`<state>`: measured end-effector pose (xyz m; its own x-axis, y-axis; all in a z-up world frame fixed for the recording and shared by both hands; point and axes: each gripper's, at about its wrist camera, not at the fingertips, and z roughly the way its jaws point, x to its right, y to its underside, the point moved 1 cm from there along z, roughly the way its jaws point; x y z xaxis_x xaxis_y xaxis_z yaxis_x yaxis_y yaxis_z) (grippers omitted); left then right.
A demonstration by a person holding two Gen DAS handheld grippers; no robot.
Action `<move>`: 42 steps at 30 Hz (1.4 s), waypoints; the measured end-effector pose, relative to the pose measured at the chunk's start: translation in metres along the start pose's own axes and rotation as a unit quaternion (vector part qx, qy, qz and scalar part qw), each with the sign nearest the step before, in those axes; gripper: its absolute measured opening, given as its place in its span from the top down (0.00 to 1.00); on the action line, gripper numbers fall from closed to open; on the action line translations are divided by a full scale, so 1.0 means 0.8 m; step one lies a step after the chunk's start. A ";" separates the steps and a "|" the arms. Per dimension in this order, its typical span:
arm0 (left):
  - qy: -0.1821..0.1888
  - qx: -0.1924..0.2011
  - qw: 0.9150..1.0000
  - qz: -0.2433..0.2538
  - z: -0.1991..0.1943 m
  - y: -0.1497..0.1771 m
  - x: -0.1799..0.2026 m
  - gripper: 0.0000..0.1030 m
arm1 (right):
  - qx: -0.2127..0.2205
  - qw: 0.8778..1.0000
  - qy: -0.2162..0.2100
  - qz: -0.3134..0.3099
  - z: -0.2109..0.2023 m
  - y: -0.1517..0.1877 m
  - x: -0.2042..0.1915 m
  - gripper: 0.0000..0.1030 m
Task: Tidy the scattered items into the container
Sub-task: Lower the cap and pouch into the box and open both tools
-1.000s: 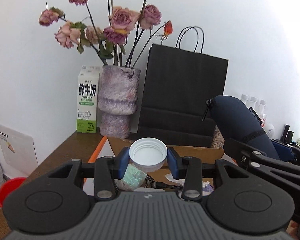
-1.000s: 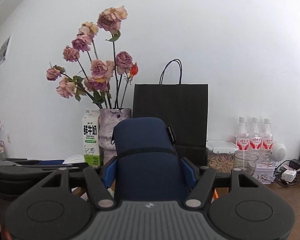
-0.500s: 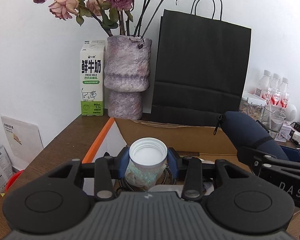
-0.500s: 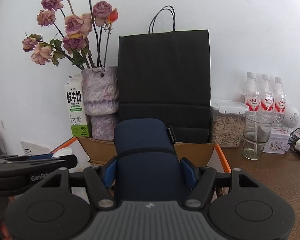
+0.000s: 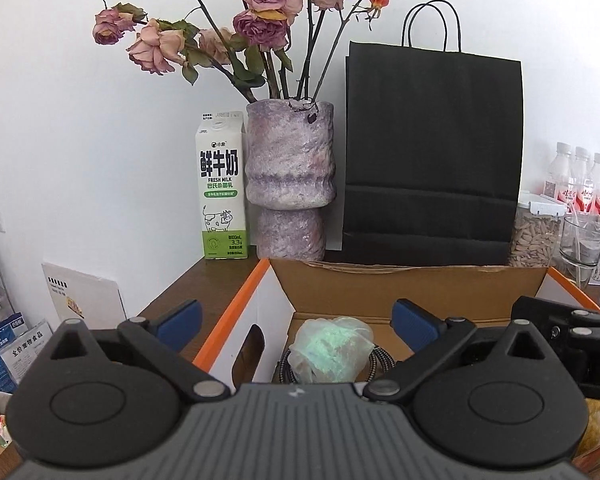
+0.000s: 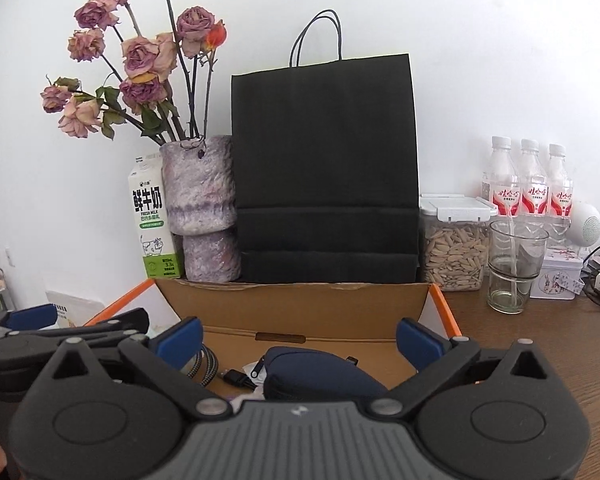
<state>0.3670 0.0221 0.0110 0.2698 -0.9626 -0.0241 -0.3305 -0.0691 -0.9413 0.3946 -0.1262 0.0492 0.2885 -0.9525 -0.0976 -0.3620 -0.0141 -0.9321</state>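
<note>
Both grippers hover over an open cardboard box (image 6: 300, 312). The left gripper (image 5: 296, 316) has just spread wide; a pale green bundle (image 5: 330, 350) lies in the box below. The right gripper (image 6: 300, 338), likewise just opened, holds nothing; a navy pouch (image 6: 320, 372) rests inside the box.

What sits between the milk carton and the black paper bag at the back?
The purple vase of dried roses stands between the milk carton and the black paper bag, clearest in the right wrist view.
</note>
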 end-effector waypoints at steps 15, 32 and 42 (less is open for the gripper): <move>0.002 -0.002 1.000 0.003 -0.001 0.002 0.001 0.00 | -0.002 1.000 0.002 -0.012 -0.003 0.002 -0.006 0.00; -0.016 0.030 0.999 -0.025 -0.047 0.018 -0.017 0.00 | 0.014 0.999 0.022 -0.030 -0.035 0.017 -0.011 0.00; -0.015 0.054 0.998 -0.026 -0.097 0.038 -0.037 0.00 | 0.023 0.997 0.044 -0.055 -0.074 0.045 -0.013 0.00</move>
<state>0.2788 0.0285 0.0091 0.3111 -0.9502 0.0179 -0.2166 -0.0892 -0.9722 0.3263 -0.1351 0.0371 0.2449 -0.9689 0.0349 -0.2904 -0.1077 -0.9508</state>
